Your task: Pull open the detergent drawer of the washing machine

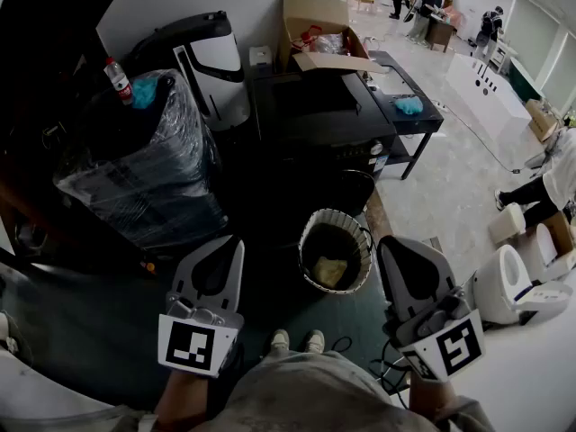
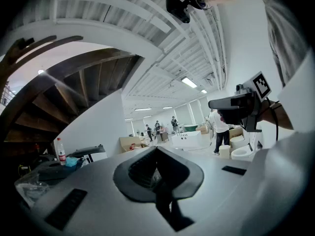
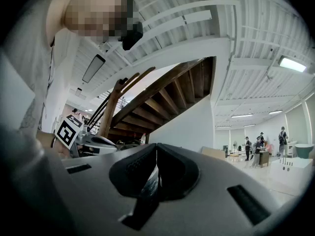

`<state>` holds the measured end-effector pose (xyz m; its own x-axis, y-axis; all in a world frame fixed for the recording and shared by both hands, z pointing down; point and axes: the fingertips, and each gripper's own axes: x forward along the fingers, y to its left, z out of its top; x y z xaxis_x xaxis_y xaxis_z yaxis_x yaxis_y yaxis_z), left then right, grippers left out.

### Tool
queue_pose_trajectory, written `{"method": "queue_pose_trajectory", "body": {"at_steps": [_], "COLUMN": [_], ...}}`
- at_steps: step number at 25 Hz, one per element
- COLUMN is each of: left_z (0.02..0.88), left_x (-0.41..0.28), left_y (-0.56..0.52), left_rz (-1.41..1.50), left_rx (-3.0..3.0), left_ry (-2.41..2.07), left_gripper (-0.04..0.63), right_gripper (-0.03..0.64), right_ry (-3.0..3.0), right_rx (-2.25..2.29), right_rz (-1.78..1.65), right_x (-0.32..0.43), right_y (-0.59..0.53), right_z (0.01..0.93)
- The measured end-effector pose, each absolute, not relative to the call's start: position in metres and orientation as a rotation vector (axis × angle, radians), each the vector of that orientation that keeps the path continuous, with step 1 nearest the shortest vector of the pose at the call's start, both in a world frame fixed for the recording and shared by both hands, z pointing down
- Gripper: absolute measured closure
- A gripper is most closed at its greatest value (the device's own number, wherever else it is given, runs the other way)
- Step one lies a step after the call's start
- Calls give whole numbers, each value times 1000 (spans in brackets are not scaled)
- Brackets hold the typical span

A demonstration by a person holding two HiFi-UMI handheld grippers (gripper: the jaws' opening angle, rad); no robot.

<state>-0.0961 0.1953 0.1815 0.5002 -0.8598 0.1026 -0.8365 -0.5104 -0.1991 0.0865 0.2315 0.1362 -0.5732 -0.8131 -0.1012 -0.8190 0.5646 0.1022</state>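
A black washing machine (image 1: 317, 120) stands ahead at the middle of the head view, with a round knob (image 1: 376, 148) on its front edge; I cannot make out its detergent drawer. My left gripper (image 1: 236, 243) is held low at the lower left, well short of the machine, jaws together and empty. My right gripper (image 1: 385, 244) is at the lower right, also shut and empty. In the left gripper view the pads (image 2: 156, 149) meet, and the right gripper (image 2: 216, 103) shows beside it. In the right gripper view the pads (image 3: 156, 146) meet too.
A wicker basket (image 1: 335, 250) sits on the floor between the grippers and the machine. A plastic-wrapped stack (image 1: 144, 165) with a bottle (image 1: 118, 81) on it stands at the left. An open cardboard box (image 1: 319, 30) is behind, a low black table (image 1: 423, 120) and toilets (image 1: 513, 282) at the right.
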Motion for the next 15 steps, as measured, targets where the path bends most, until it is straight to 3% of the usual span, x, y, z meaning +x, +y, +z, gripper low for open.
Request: {"method": "queue_pose_trajectory", "body": {"at_steps": [15], "left_z": [189], "left_x": [-72], "left_y": [192], "left_rz": [-322], "left_rx": [-2599], "left_ry": [1529], "left_gripper": [578], "right_gripper": [584], "right_ry": [2732], "right_rx": [-1396], "right_rz": [172], "right_x": [114], "right_y": [219], "right_z": [144]}}
